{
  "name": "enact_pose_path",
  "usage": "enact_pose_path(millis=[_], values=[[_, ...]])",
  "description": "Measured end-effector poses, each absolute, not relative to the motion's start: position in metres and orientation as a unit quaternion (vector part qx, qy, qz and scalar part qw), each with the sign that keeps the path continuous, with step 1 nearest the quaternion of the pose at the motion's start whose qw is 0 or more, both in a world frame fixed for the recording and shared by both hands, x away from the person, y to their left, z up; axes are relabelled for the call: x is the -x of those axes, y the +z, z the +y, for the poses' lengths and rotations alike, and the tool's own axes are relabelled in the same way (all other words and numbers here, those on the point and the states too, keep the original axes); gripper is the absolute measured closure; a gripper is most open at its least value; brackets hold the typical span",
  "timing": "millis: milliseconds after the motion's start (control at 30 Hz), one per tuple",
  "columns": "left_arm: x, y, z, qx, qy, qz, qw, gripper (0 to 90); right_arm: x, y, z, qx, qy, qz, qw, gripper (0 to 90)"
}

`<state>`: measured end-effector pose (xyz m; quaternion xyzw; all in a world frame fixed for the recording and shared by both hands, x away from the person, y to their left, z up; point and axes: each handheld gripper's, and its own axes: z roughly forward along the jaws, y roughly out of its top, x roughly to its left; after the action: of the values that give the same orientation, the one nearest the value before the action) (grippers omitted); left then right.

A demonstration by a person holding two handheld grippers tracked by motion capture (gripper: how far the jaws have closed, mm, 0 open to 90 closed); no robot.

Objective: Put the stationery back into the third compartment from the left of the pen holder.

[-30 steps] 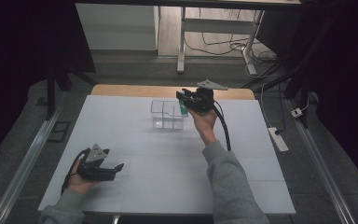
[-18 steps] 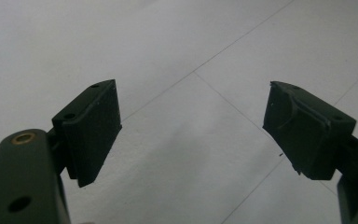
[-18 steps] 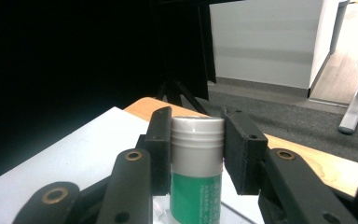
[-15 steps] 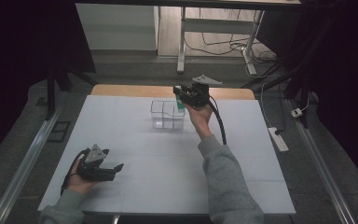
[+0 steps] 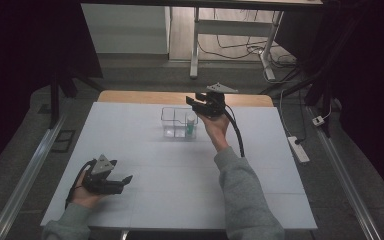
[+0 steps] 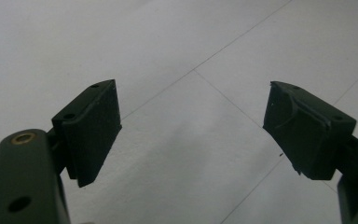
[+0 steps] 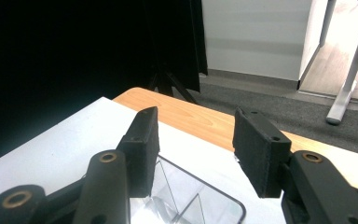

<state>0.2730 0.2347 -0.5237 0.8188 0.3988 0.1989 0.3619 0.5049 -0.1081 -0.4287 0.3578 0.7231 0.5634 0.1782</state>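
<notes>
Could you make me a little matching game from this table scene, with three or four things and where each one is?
Things:
1. green bottle
2. clear box
3. left tongs
4. right tongs

Places:
A. low over the near left of the white table
B. raised above the box's right end
C. standing inside the box
D. far middle of the table

Pairs: 1-C, 2-D, 3-A, 4-B

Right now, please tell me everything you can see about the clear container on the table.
The clear container is a small rectangular box that looks like transparent plastic, open at the top, with inner walls that divide it into compartments. It stands upright on the white table, toward its far side. A small green object sits in its right compartment in the high view; what it is cannot be told. The right gripper hovers just above that corner, jaws open with nothing between them, not touching the box.
</notes>
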Motion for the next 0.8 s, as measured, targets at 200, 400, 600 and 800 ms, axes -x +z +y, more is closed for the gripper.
enact_pose_path(millis=[200, 400, 600, 800], values=[[-0.273, -0.524, 0.235, -0.820, 0.198, 0.398, 0.361, 18.5, -0.499, -0.430, -0.125, -0.362, 0.557, 0.727, 0.174, 50.4], [-0.274, -0.524, 0.234, -0.821, 0.199, 0.397, 0.359, 18.5, -0.490, -0.437, -0.142, -0.355, 0.545, 0.740, 0.168, 51.8], [-0.273, -0.524, 0.234, -0.820, 0.200, 0.397, 0.359, 18.5, -0.479, -0.447, -0.159, -0.358, 0.533, 0.751, 0.159, 50.3], [-0.274, -0.524, 0.234, -0.820, 0.200, 0.398, 0.360, 18.5, -0.460, -0.458, -0.174, -0.355, 0.517, 0.765, 0.148, 48.5]])
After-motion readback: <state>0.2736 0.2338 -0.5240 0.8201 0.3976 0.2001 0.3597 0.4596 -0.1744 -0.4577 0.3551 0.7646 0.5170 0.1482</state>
